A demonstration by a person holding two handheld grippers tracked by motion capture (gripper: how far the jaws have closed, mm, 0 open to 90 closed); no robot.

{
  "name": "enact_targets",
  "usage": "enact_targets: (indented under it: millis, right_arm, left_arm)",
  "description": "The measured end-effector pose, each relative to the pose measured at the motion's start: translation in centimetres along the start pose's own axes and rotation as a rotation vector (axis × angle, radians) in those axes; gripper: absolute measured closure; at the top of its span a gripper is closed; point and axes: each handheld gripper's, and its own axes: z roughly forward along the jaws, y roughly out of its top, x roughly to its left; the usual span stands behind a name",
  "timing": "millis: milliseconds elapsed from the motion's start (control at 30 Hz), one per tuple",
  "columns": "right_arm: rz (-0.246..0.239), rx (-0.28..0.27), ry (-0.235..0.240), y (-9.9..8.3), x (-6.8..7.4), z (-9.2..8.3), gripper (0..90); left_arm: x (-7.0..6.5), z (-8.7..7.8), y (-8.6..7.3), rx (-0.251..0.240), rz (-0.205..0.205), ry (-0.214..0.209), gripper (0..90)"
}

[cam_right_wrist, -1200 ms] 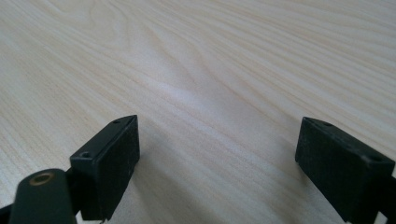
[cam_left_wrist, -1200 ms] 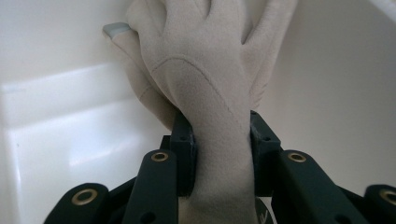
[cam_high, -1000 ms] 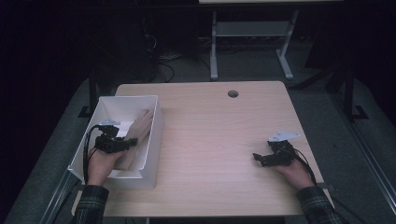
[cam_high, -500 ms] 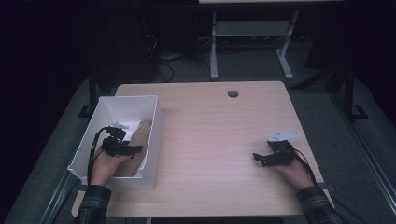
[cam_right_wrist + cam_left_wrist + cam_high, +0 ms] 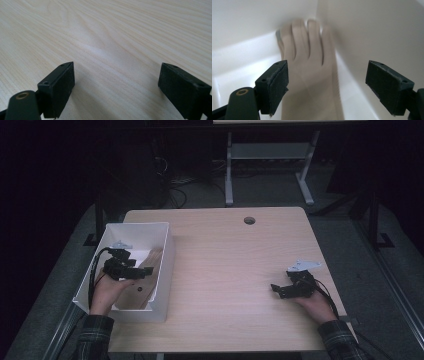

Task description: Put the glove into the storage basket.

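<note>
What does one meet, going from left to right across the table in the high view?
White rectangular plastic bin with the left tool inside it over a beige wooden piece → bare light wooden tabletop → right tool, open, low over the table.

No legible text, labels or numbers anywhere.

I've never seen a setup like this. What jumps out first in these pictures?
A white bin sits at the left edge of a pale wooden table in a dark room. The left gripper reaches into it, jaws open over a beige glove. The right gripper rests open on bare tabletop at the right.
</note>
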Motion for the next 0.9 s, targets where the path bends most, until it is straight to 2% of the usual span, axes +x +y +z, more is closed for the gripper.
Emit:
enact_targets:
  millis: [100, 233, 300, 433, 667, 900]
  right_arm:
    - [0.000, 0.000, 0.000, 0.0, 0.0, 0.0, 13.3]
    - [0.000, 0.000, 0.000, 0.0, 0.0, 0.0, 13.3]
    - [0.000, 0.000, 0.000, 0.0, 0.0, 0.0, 13.3]
    - [0.001, 0.000, 0.000, 0.0, 0.0, 0.0, 13.3]
    - [0.001, 0.000, 0.000, 0.0, 0.0, 0.0, 13.3]
    - [-0.001, 0.004, 0.000, 0.0, 0.0, 0.0, 13.3]
  left_arm:
    - [-0.7, -0.8, 1.2, -0.027, 0.012, -0.006, 18.1]
    - [-1.5, -1.8, 2.7, -0.064, 0.029, -0.043, 18.1]
    - [-2.3, -2.3, 3.3, -0.085, 0.046, -0.050, 18.1]
    - [-4.0, -2.9, 4.5, -0.117, 0.070, -0.094, 18.1]
    - [-7.5, -2.7, 6.0, -0.147, 0.116, -0.174, 18.2]
    - [-11.4, -1.3, 6.5, -0.161, 0.160, -0.232, 18.4]
